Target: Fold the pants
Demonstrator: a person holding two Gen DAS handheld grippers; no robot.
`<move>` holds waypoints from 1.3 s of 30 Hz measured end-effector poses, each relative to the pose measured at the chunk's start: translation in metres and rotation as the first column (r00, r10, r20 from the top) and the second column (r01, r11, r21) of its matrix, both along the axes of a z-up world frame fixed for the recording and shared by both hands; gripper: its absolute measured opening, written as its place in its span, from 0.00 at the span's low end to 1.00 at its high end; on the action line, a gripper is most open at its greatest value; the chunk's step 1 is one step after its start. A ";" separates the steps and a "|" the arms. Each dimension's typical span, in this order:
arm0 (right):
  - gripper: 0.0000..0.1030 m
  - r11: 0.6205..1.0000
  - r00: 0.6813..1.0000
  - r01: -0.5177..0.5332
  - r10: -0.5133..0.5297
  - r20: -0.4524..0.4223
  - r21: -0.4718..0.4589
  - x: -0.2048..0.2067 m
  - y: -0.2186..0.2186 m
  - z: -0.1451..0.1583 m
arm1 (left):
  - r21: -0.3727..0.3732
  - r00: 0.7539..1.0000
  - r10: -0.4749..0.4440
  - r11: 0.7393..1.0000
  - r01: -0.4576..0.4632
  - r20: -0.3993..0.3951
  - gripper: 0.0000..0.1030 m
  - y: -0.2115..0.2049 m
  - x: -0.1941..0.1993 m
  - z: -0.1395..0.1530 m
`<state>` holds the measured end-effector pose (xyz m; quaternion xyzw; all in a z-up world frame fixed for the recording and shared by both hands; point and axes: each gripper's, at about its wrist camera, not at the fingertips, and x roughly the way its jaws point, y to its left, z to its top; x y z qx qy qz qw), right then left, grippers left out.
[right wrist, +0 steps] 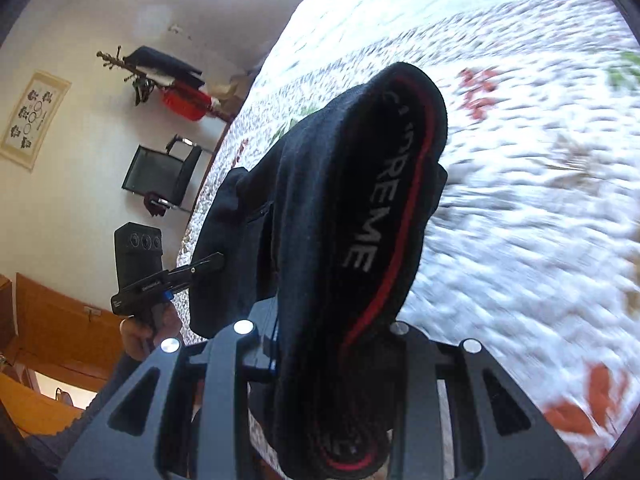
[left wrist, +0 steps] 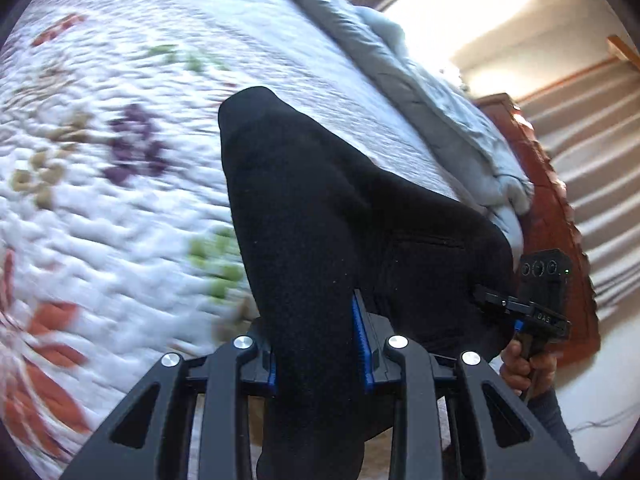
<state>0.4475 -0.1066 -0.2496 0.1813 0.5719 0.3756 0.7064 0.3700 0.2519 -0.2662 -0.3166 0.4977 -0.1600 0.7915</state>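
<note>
Closest to me, my left tongs (left wrist: pixel 320 344) are pinched on a thick fold of the black pants (left wrist: pixel 320 200), the blue-edged pads (left wrist: pixel 362 344) squeezing cloth on both sides. The jaws stand narrowly apart only because fabric fills the gap. The pants rise ahead of these tongs in a tall dark hump, clear of the bed, which I judge lets the garment hang straight before the next fold.

My right tongs (right wrist: pixel 332 344) are clamped the same way, on the waistband (right wrist: pixel 384 200), a black band with a red stripe and grey lettering. It arches forward from the jaws and droops just ahead of them.

Holding both ends at once keeps the cloth stretched between my two hands, so it can be laid down flat.

Beyond and below both tongs lies the bed's white quilt (left wrist: pixel 120 208) with orange, green and purple flower patches, blurred. To the right of the left tongs, my right hand (left wrist: pixel 524 364) grips its handle. Farthest off, a folded pale blue blanket (left wrist: pixel 452 120) lies along the bed's edge.
</note>
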 end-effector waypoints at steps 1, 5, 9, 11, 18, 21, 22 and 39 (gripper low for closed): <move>0.27 1.000 1.000 -0.003 0.003 -0.009 0.000 0.003 0.008 -0.006 | 0.002 1.000 0.009 1.000 -0.009 -0.017 0.28 0.012 0.003 -0.010; 0.27 1.000 0.998 0.014 -0.015 -0.059 -0.004 0.012 0.023 -0.042 | -0.018 0.997 0.025 0.999 -0.026 -0.069 0.28 0.033 0.008 -0.048; 0.33 0.997 0.989 0.066 -0.059 -0.135 0.043 0.018 0.002 -0.071 | -0.083 0.996 0.024 0.996 -0.032 -0.091 0.43 0.041 0.004 -0.073; 0.49 0.994 0.982 0.090 -0.079 -0.170 0.058 0.020 -0.009 -0.073 | -0.114 0.995 0.029 0.993 -0.040 -0.097 0.47 0.048 0.000 -0.074; 0.34 0.958 0.968 0.242 -0.249 0.030 0.152 0.037 -0.050 0.012 | -0.013 0.974 0.124 0.992 -0.123 0.189 0.56 0.065 -0.004 0.020; 0.28 0.955 0.980 0.201 -0.193 -0.058 0.220 0.059 -0.007 0.006 | -0.191 0.976 0.042 0.982 0.000 0.216 0.60 0.046 0.021 0.023; 0.26 0.954 0.978 0.203 -0.187 -0.088 0.220 0.065 0.010 -0.001 | -0.253 0.978 0.030 0.967 0.024 0.207 0.60 0.039 0.032 0.015; 0.08 0.945 0.979 0.200 -0.180 -0.099 0.257 0.026 -0.026 -0.021 | -0.294 0.979 0.131 0.953 -0.080 0.158 0.64 0.064 -0.007 -0.011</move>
